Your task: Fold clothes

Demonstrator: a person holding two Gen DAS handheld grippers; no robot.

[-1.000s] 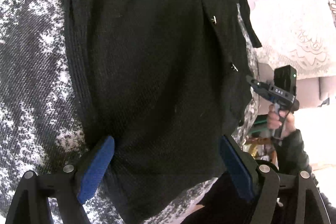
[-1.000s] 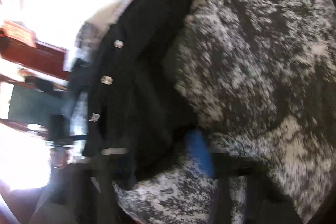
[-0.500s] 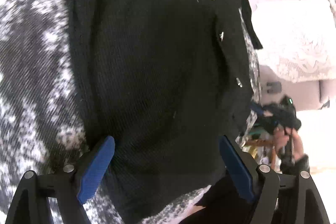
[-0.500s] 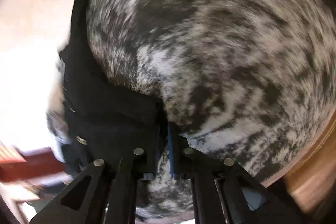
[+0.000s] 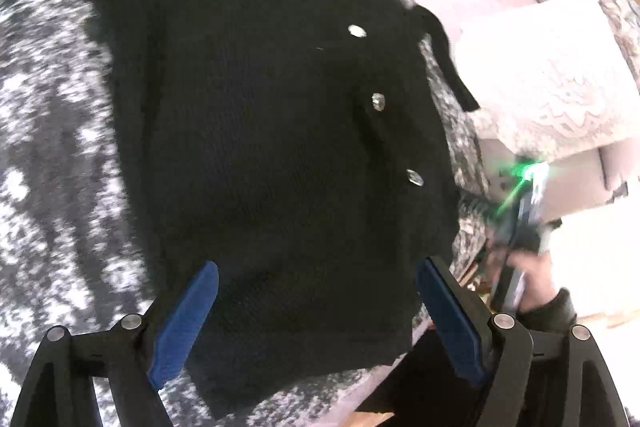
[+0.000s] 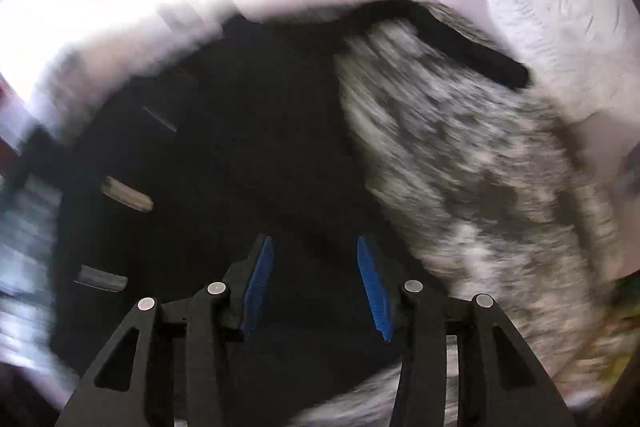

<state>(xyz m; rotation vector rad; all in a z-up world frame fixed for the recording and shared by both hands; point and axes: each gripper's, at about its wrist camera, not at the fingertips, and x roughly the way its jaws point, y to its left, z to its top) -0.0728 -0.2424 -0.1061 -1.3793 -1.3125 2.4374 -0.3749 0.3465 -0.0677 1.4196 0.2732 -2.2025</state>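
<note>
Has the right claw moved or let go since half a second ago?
Yes. The right claw was shut at the black cardigan's edge beside the speckled cover; now it is open and over the cardigan.

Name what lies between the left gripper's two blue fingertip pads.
Black buttoned garment fabric spans the open left gripper, on the mottled grey cover; left wrist view.

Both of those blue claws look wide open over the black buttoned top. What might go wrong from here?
Three possible snags. The black cardigan lies loose, held by neither the left gripper nor the right gripper, so the fold may slacken. A narrow black strip trails off onto the speckled cover and may be left sticking out. A closing pad might also catch a metal button.
</note>
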